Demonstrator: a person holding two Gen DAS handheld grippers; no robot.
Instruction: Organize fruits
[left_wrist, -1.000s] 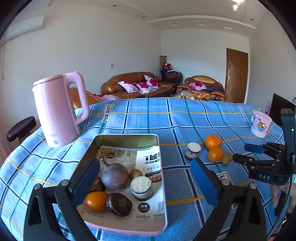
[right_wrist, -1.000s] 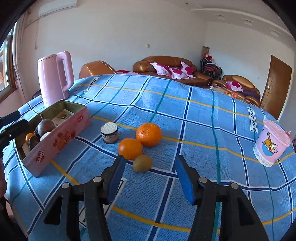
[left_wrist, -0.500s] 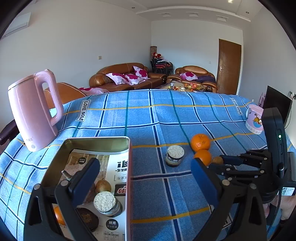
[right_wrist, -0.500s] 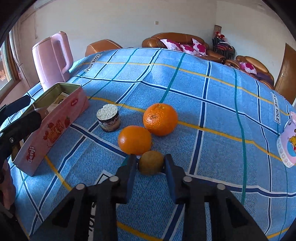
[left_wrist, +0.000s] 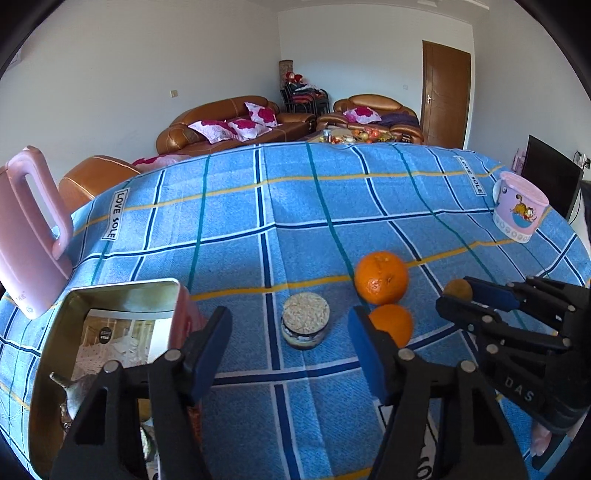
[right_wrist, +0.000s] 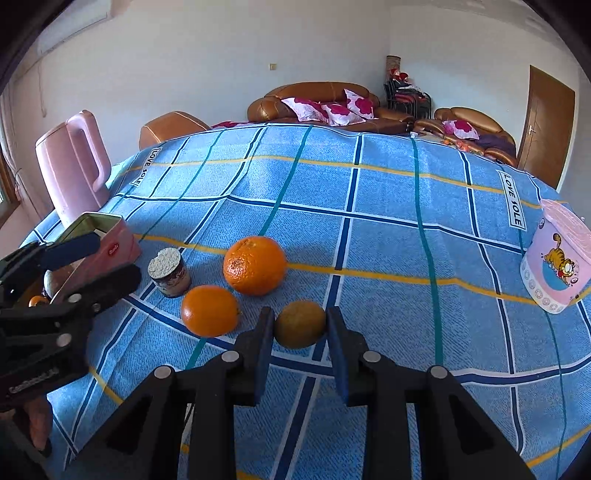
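Note:
My right gripper (right_wrist: 300, 322) is shut on a brown kiwi (right_wrist: 300, 328) just above the blue checked cloth; the left wrist view shows the kiwi (left_wrist: 458, 290) in that gripper (left_wrist: 454, 296). To its left lie a small orange (right_wrist: 209, 310) and a bigger orange (right_wrist: 255, 265). My left gripper (left_wrist: 290, 325) has its jaws closing, with a small jar with a pale grainy top (left_wrist: 304, 325) between them, untouched by the pads. The right finger partly hides the small orange (left_wrist: 391, 323). A pink tin (left_wrist: 110, 332) holding fruit stands at lower left.
A pink kettle (left_wrist: 29, 236) stands left of the tin. A pink cartoon cup (right_wrist: 557, 254) sits at the table's right edge. Behind the table are brown sofas (left_wrist: 229, 125) and a door. A hand shows under the left gripper (right_wrist: 116, 256).
My left gripper swung right from over the tin to the jar, and its jaws narrowed. My right gripper came forward and shut on the kiwi.

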